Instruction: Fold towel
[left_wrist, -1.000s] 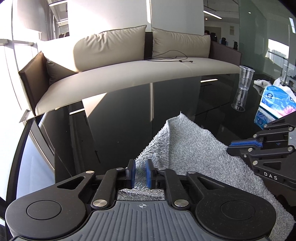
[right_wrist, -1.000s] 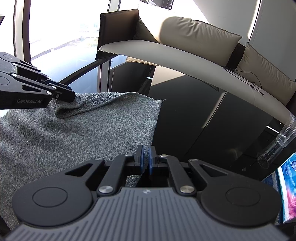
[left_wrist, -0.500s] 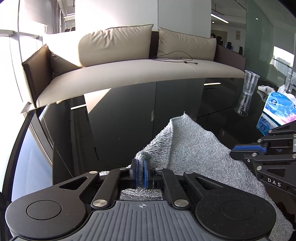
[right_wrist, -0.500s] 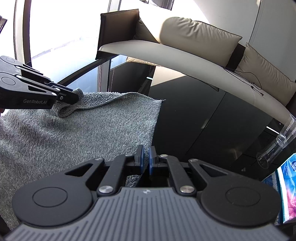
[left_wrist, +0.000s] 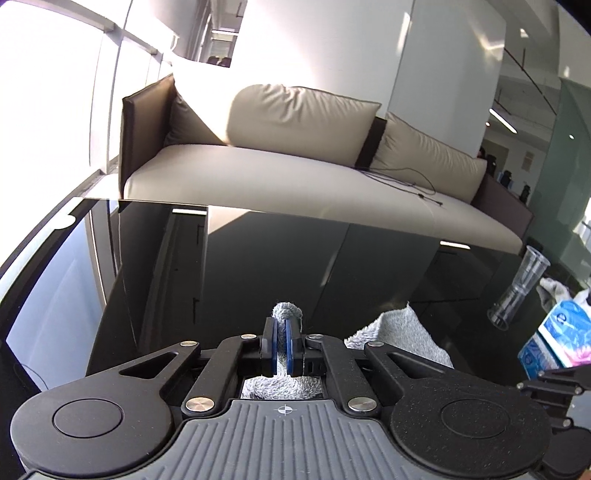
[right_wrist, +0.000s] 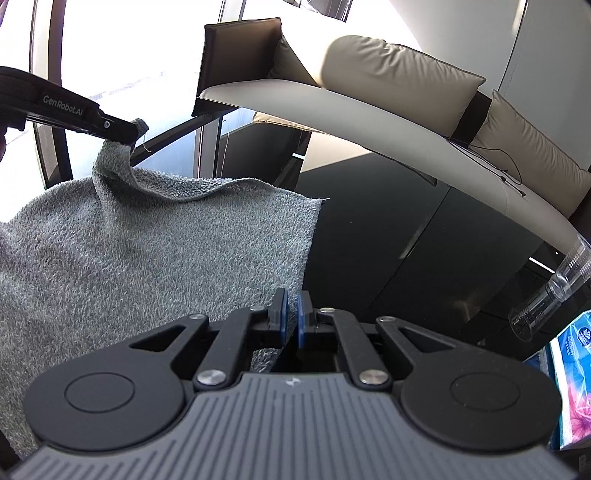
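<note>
Fingers of left gripper pinch one towel.

An office lounge — beige sofa, glossy black table, glass partitions onto desks beyond.

Strong daylight pours in from the tall windows on the left of both views, blowing them out to plain white and throwing a hard sunlit patch across the beige leather sofa, whose left cushions fall into angled shadow. The glossy black glass table acts like a mirror, carrying pale reflections of the sofa, the window frames and the ceiling strip lights. Both pictures are sharp in the middle, but the fisheye lens bends straight lines into curves near the edges, and the corners darken to black.
</note>
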